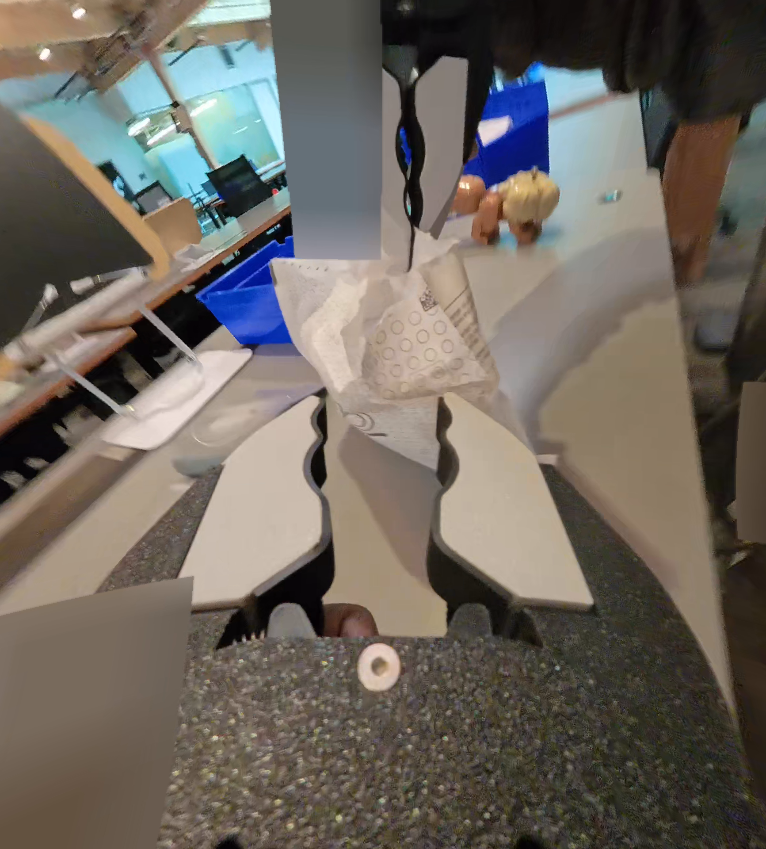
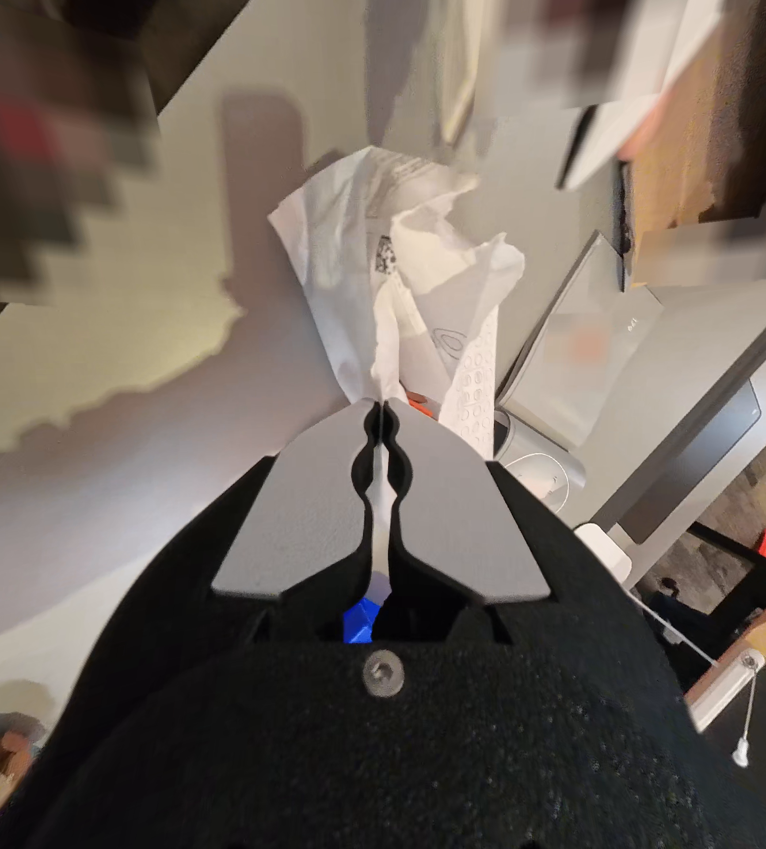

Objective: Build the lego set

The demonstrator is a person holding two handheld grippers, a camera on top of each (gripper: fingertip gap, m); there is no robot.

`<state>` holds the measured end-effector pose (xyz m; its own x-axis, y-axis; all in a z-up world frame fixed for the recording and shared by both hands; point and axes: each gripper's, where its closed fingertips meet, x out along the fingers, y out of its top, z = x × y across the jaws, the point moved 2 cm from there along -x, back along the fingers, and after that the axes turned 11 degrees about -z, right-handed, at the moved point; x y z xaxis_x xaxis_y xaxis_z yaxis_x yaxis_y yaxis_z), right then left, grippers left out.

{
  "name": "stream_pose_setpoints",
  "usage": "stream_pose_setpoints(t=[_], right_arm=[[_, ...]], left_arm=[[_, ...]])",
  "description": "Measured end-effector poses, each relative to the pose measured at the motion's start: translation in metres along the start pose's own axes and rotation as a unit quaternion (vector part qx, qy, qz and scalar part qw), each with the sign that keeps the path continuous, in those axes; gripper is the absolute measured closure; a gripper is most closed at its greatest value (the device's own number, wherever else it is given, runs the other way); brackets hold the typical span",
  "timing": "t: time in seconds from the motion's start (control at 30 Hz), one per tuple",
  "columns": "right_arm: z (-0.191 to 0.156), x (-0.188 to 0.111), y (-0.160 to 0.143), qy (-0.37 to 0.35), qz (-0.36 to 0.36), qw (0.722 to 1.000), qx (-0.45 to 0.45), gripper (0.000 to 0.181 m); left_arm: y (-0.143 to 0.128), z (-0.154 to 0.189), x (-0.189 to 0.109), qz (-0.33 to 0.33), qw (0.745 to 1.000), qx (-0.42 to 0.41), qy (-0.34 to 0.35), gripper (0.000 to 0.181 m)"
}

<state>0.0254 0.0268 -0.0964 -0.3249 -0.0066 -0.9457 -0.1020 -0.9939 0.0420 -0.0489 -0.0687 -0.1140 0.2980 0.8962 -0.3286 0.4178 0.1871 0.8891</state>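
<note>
A crumpled white paper Lego bag [image 1: 399, 349] with printed circles hangs above the grey table [image 1: 601, 367]. My right gripper [image 2: 381, 404] is shut on the bag's [image 2: 358, 275] edge. It also shows at the top of the left wrist view [image 1: 413, 248], pinching the bag's top from above. My left gripper [image 1: 383, 404] is open, and the bag's lower end lies between its fingertips without being clamped. A small orange-red piece [image 2: 417, 406] peeks out beside the bag in the right wrist view.
A blue bin [image 1: 247, 308] stands behind the bag on the left. A white tray with a clear stand [image 1: 174, 399] is at left. Small pumpkins [image 1: 528, 197] sit at the back. A person's arm [image 1: 698, 193] is at right. A grey laptop [image 2: 574, 344] and a monitor [image 2: 693, 459] are beside the bag. About 10 cm separates my left fingertips from my right.
</note>
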Motion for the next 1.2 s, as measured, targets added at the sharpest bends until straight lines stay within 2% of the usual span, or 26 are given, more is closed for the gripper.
stream_pose_setpoints(t=[0.07, 0.13, 0.27, 0.33, 0.43, 0.47, 0.6, 0.73, 0.8, 0.87, 0.93, 1.07, 1.2], right_arm=[[0.006, 0.001, 0.002, -0.010, -0.001, 1.000, 0.021, 0.181], [0.012, 0.002, 0.003, -0.023, -0.005, 0.999, 0.040, 0.181], [0.016, 0.004, 0.008, -0.051, -0.010, 0.997, 0.050, 0.181], [0.014, 0.004, 0.010, -0.061, -0.008, 0.997, 0.044, 0.181], [0.012, 0.003, 0.010, -0.082, -0.009, 0.996, 0.030, 0.181], [0.011, 0.002, 0.009, -0.091, -0.008, 0.996, 0.020, 0.181], [0.003, -0.001, 0.006, -0.119, 0.003, 0.993, -0.025, 0.181], [-0.006, -0.005, 0.009, -0.135, 0.034, 0.988, -0.066, 0.181], [-0.010, -0.007, 0.013, -0.138, 0.052, 0.986, -0.083, 0.181], [-0.014, -0.009, 0.017, -0.138, 0.067, 0.983, -0.098, 0.181], [-0.016, -0.010, 0.019, -0.144, 0.076, 0.981, -0.107, 0.181], [-0.014, -0.011, 0.018, -0.161, 0.060, 0.981, -0.095, 0.181], [-0.015, -0.012, 0.014, -0.184, 0.046, 0.978, -0.082, 0.181]], left_arm=[[-0.011, 0.013, 0.001, 0.010, 0.996, -0.087, -0.011, 0.130], [-0.024, 0.026, 0.010, -0.012, 0.989, -0.144, -0.010, 0.124], [-0.029, 0.047, 0.032, -0.045, 0.983, -0.176, -0.005, 0.120], [-0.032, 0.046, 0.042, -0.071, 0.983, -0.168, 0.031, 0.129], [-0.033, 0.050, 0.050, -0.088, 0.989, -0.106, 0.057, 0.163], [-0.032, 0.052, 0.050, -0.091, 0.991, -0.086, 0.051, 0.165], [-0.022, 0.034, 0.026, -0.091, 0.994, 0.002, 0.062, 0.160], [0.016, 0.012, 0.004, -0.056, 0.991, 0.119, 0.030, 0.153], [0.038, 0.013, 0.003, -0.048, 0.979, 0.199, -0.015, 0.149], [0.053, 0.011, 0.009, -0.057, 0.956, 0.284, -0.049, 0.147], [0.066, 0.005, 0.020, -0.085, 0.941, 0.318, -0.080, 0.147], [0.083, 0.005, 0.050, -0.172, 0.954, 0.186, -0.161, 0.143], [0.076, 0.017, 0.068, -0.233, 0.954, 0.089, -0.167, 0.130]])
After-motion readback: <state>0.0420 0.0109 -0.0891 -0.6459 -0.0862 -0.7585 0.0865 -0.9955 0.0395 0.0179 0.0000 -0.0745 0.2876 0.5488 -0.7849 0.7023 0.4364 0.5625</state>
